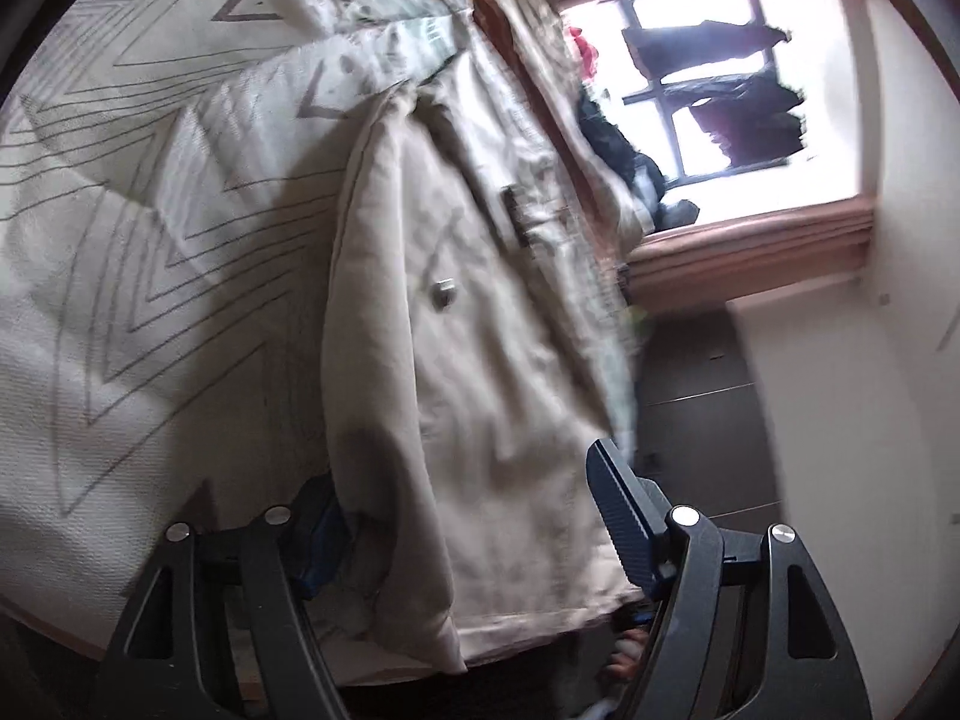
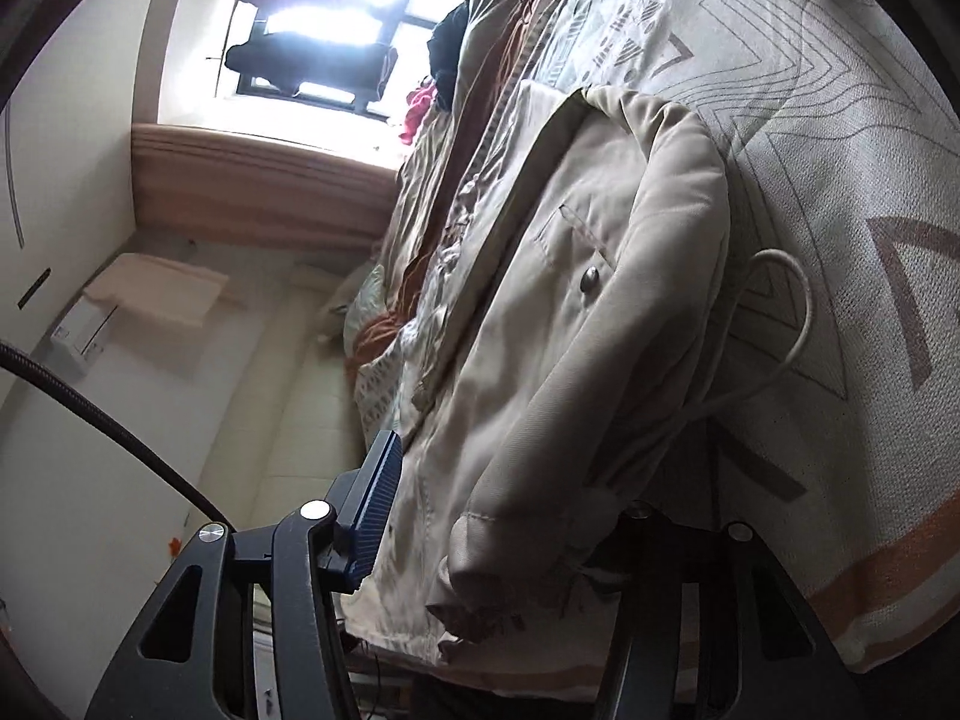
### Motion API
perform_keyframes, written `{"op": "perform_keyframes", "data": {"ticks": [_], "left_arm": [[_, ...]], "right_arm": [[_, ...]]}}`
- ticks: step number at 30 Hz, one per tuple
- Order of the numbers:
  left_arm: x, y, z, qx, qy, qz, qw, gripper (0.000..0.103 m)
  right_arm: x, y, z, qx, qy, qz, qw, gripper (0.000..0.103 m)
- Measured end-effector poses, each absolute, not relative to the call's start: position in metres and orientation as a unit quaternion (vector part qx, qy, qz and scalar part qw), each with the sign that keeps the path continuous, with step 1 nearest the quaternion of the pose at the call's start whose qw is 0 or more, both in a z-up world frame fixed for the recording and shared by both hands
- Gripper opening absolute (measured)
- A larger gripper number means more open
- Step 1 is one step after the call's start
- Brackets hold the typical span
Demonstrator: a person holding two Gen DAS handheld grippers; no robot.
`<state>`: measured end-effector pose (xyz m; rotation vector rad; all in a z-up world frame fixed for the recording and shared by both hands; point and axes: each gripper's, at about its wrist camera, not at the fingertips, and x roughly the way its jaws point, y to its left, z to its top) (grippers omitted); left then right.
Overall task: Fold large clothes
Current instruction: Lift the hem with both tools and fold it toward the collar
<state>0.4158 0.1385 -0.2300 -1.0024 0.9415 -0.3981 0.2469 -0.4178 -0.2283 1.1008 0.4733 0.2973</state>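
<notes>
A large beige jacket (image 1: pixel 480 330) with metal snap buttons lies on a patterned bedspread (image 1: pixel 150 210); it also shows in the right wrist view (image 2: pixel 588 312), with a white drawstring (image 2: pixel 792 324) beside it. My left gripper (image 1: pixel 468 516) is wide open, its jaws on either side of the jacket's near hem; the left finger is partly hidden under the cloth. My right gripper (image 2: pixel 510 516) is open too, with the jacket's cuff and hem lying between its jaws; its right finger is hidden by the fabric.
The bedspread (image 2: pixel 840 180) covers the bed. Rumpled bedding and dark and red clothes (image 2: pixel 444 60) are heaped at the far end by a bright window (image 2: pixel 324 30) with a wooden sill. A dark floor (image 1: pixel 702 396) and a white wall (image 1: pixel 870 390) lie beside the bed.
</notes>
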Motion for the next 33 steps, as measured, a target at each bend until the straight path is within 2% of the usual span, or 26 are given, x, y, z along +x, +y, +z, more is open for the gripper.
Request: {"op": "perform_keyframes", "data": {"ticks": [1, 3, 4, 6, 9, 11, 18, 33], "left_arm": [[0.417, 0.136, -0.231, -0.448, 0.443, -0.170, 0.758, 0.073], [0.418, 0.132, -0.232, -0.426, 0.456, -0.147, 0.768, 0.065], [0.418, 0.131, -0.232, -0.423, 0.458, -0.140, 0.769, 0.062], [0.416, 0.131, -0.232, -0.422, 0.459, -0.130, 0.771, 0.058], [0.412, 0.134, -0.233, -0.418, 0.464, -0.113, 0.773, 0.042], [0.407, 0.141, -0.240, -0.432, 0.461, -0.101, 0.769, 0.020], [0.394, 0.151, -0.240, -0.477, 0.421, -0.131, 0.760, 0.014], [0.369, 0.151, -0.168, -0.488, 0.331, -0.206, 0.781, 0.012]], "right_arm": [[0.250, -0.416, -0.230, 0.509, 0.233, 0.127, 0.819, 0.049], [0.255, -0.409, -0.233, 0.492, 0.262, 0.099, 0.824, 0.046], [0.258, -0.407, -0.236, 0.484, 0.278, 0.084, 0.826, 0.042], [0.263, -0.404, -0.237, 0.471, 0.298, 0.060, 0.828, 0.027], [0.262, -0.406, -0.237, 0.474, 0.296, 0.036, 0.829, 0.016], [0.259, -0.405, -0.238, 0.482, 0.289, 0.030, 0.827, 0.013], [0.250, -0.396, -0.232, 0.489, 0.262, 0.056, 0.830, 0.004], [0.213, -0.384, -0.178, 0.468, 0.184, 0.131, 0.855, 0.003]]}}
